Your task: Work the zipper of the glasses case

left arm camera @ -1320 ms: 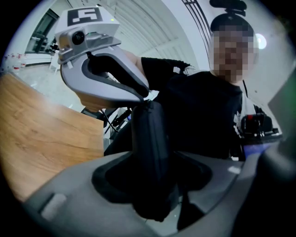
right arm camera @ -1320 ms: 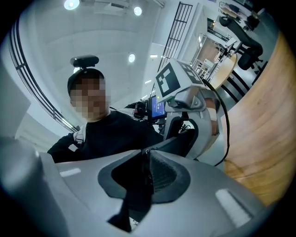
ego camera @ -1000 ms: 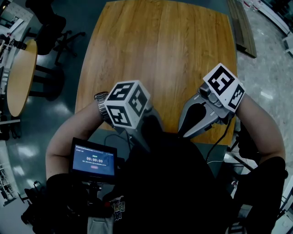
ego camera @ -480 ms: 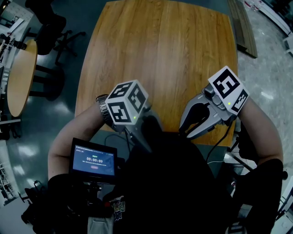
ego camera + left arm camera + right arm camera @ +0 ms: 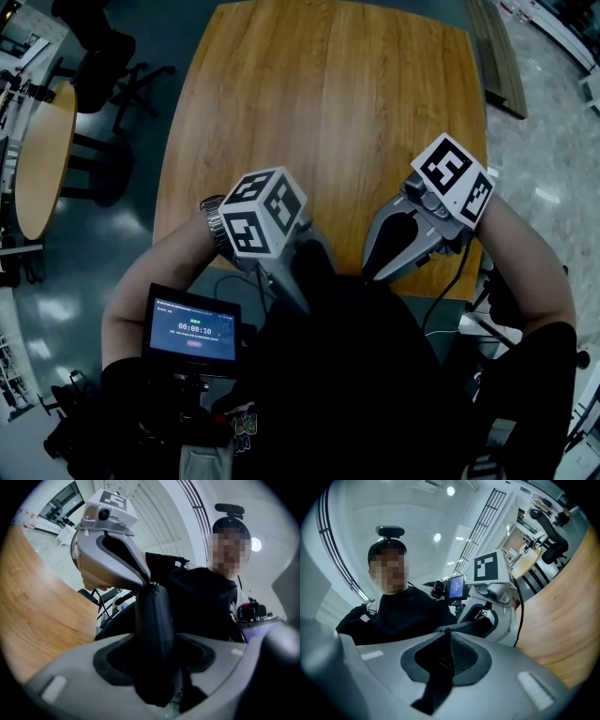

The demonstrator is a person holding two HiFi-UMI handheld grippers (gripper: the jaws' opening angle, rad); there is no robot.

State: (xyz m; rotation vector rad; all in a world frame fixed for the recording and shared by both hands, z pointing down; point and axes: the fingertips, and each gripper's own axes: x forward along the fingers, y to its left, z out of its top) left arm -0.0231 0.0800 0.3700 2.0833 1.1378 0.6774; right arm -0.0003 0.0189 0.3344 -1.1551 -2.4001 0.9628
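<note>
A black glasses case (image 5: 154, 620) stands upright between the pads of my left gripper (image 5: 157, 660), which is shut on it. The case's top end meets the tips of my right gripper (image 5: 148, 580). In the right gripper view, a thin black zipper tab (image 5: 439, 679) sits pinched between the pads of my right gripper (image 5: 445, 660). Its jaws are closing on the tab. Beyond the tab, the case (image 5: 464, 626) runs to the left gripper (image 5: 486, 617). In the head view both grippers hang over the near edge of the wooden table (image 5: 328, 112). There the case is lost against the person's dark clothing.
A small screen (image 5: 192, 333) is mounted at the person's chest, below the left gripper's marker cube (image 5: 262, 211). A round table (image 5: 37, 155) and a dark office chair (image 5: 98, 66) stand on the floor to the left. A cable (image 5: 450, 291) hangs from the right gripper.
The right gripper has shifted slightly up and to the left, still at the case's end. The left gripper has hardly moved.
</note>
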